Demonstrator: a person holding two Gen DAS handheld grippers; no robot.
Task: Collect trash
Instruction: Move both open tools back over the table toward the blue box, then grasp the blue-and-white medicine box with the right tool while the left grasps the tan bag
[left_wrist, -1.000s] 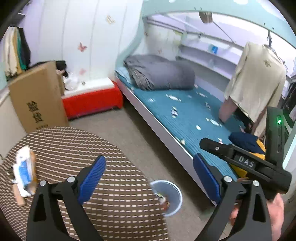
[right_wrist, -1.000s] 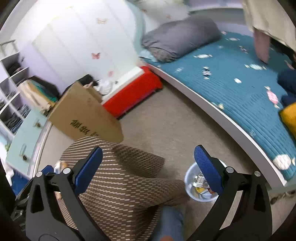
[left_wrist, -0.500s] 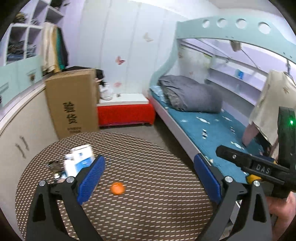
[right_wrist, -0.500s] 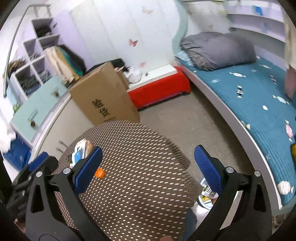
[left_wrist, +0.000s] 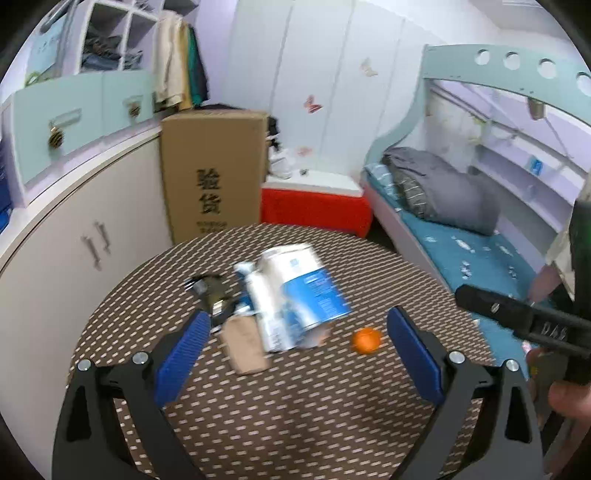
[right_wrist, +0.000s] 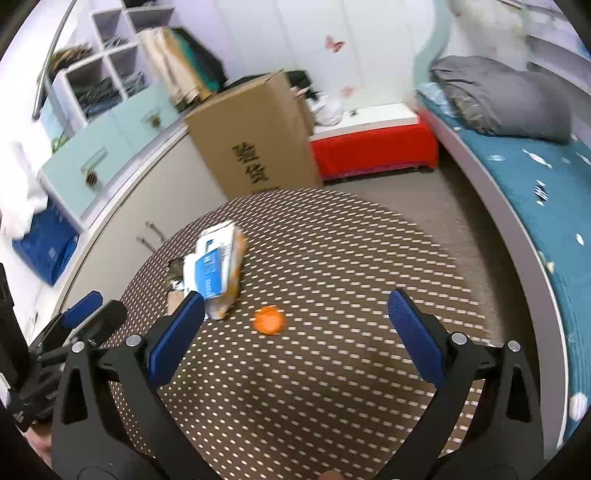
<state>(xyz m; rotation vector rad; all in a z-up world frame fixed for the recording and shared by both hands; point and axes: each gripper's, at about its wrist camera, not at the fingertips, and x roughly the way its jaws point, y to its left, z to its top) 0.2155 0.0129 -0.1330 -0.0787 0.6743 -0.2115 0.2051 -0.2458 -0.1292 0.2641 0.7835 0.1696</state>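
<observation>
Round table (left_wrist: 295, 424) bears blue-white carton (left_wrist: 299, 291) and orange cap (left_wrist: 366, 340)

The blue-and-white carton (left_wrist: 295, 291) is motion-blurred, its print unreadable; it hides part of the dark scrap (left_wrist: 208, 286) near the surface's (left_wrist: 295, 424) left edge.

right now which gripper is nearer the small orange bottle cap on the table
Right, though only narrowly. The small orange bottle cap lies between the right gripper's open jaws, slightly left of centre. For the left gripper, it sits off-centre, close to its right-hand finger.
</observation>
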